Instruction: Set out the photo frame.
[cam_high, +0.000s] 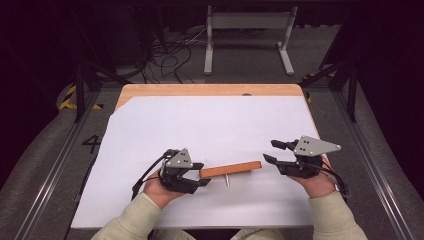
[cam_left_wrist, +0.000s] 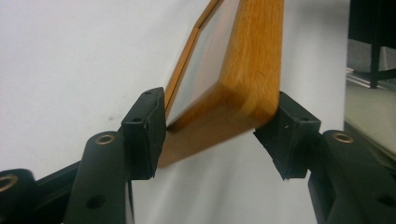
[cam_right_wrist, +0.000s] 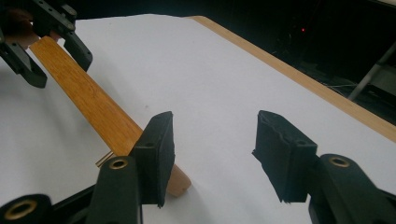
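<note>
A wooden picture frame (cam_high: 231, 169) stands on its long edge on the white sheet, with a thin metal strut (cam_high: 227, 180) sticking out toward me. My left gripper (cam_high: 202, 174) is at the frame's left end. In the left gripper view the frame's corner (cam_left_wrist: 243, 70) sits between the two pads (cam_left_wrist: 149, 126) of the left gripper (cam_left_wrist: 210, 130), which stand close beside it without pressing. My right gripper (cam_high: 270, 151) is just right of the frame's other end, open and holding nothing. In the right gripper view the frame (cam_right_wrist: 88, 100) ends beside the left jaw of the right gripper (cam_right_wrist: 212, 154), and the left gripper (cam_right_wrist: 56, 70) shows at its far end.
A white sheet (cam_high: 210, 125) covers most of the wooden table (cam_high: 200, 90). Beyond the table's far edge, a metal stand (cam_high: 247, 40) and loose cables (cam_high: 170, 55) are on the floor. Dark rails run along both sides of the table.
</note>
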